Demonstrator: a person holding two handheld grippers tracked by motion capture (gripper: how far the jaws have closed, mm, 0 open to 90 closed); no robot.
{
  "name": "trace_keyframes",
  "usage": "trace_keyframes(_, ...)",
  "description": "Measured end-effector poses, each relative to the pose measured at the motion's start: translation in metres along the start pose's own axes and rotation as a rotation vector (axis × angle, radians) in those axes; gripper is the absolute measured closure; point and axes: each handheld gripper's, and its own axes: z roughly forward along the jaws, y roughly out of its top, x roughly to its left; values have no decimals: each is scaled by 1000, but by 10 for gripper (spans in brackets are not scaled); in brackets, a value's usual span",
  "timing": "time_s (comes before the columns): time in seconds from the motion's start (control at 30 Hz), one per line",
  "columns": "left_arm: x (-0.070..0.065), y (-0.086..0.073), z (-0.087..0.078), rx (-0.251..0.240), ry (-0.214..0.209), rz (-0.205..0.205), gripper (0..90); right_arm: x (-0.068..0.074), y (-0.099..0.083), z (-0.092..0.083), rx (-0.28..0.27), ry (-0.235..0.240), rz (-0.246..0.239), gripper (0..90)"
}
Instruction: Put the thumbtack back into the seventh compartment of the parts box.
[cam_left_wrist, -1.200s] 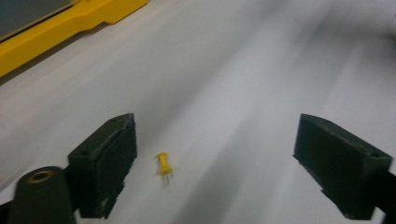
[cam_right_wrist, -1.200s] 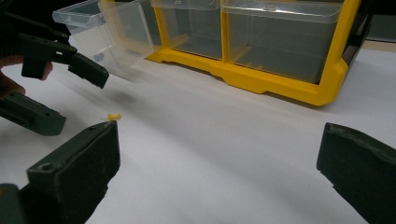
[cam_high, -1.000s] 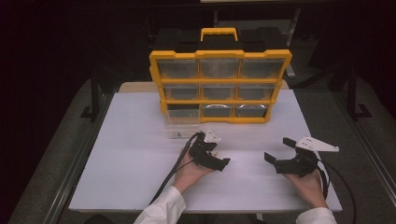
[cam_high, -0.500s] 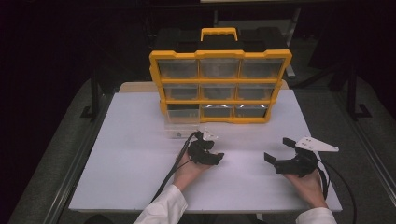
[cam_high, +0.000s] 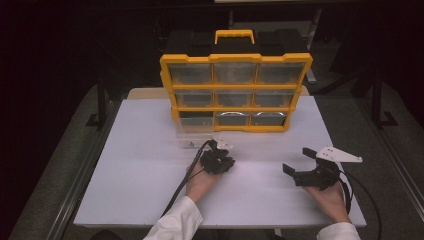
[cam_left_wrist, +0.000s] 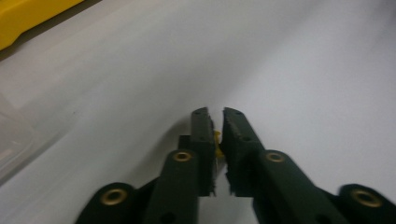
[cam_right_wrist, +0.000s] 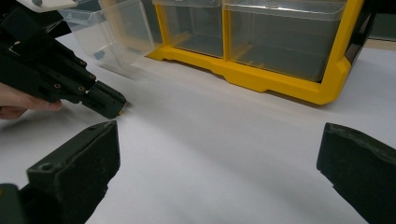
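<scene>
The left gripper (cam_left_wrist: 217, 126) points down at the white table (cam_high: 150, 150), its jaws having just been closing until only a narrow slit is left between them; in the left gripper view a small yellow piece (cam_left_wrist: 216, 136) sits pinched in that slit, a little below the centre of the frame, though so little of it shows that its kind cannot be made out. In the high view this left gripper (cam_high: 222, 162) lies just below the centre, with the left hand (cam_high: 200, 182) under it, the white sleeve (cam_high: 175, 222) coming in from the bottom edge and the black cable (cam_high: 185, 180) trailing back along the forearm. In the right gripper view the same gripper comes in from the upper left, tip low on the table and a speck of yellow at its end. The right gripper (cam_high: 300, 162) rests at the lower right of the high view with its jaws spread wide and nothing between them, the grey three-cornered plate (cam_high: 340, 155) on top and the right hand (cam_high: 327, 197) behind it. Just above the left gripper in the high view, a clear drawer (cam_high: 192, 137) stands pulled out on the table in front of the yellow organizer (cam_high: 235, 92), whose black top and yellow handle (cam_high: 234, 35) fade into the dark background; the drawers' contents are too dim to tell
</scene>
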Motion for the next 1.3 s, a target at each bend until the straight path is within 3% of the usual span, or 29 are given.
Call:
trace_keyframes(0.1,-2,1,-2,-21,7,8,871,0,0,0,0,0,1,0)
trace_keyframes(0.27,-1,0,-3,-6,9,14,873,0,0,0,0,2,2,0)
trace_keyframes(0.6,-2,3,-15,-41,-5,10,876,0,0,0,0,2,2,0)
trace_keyframes(0.93,4,6,-29,-84,-41,-29,875,0,0,1,4,5,5,0)
trace_keyframes(1.3,6,10,-50,-108,-30,-15,875,-1,0,0,-2,6,7,0)
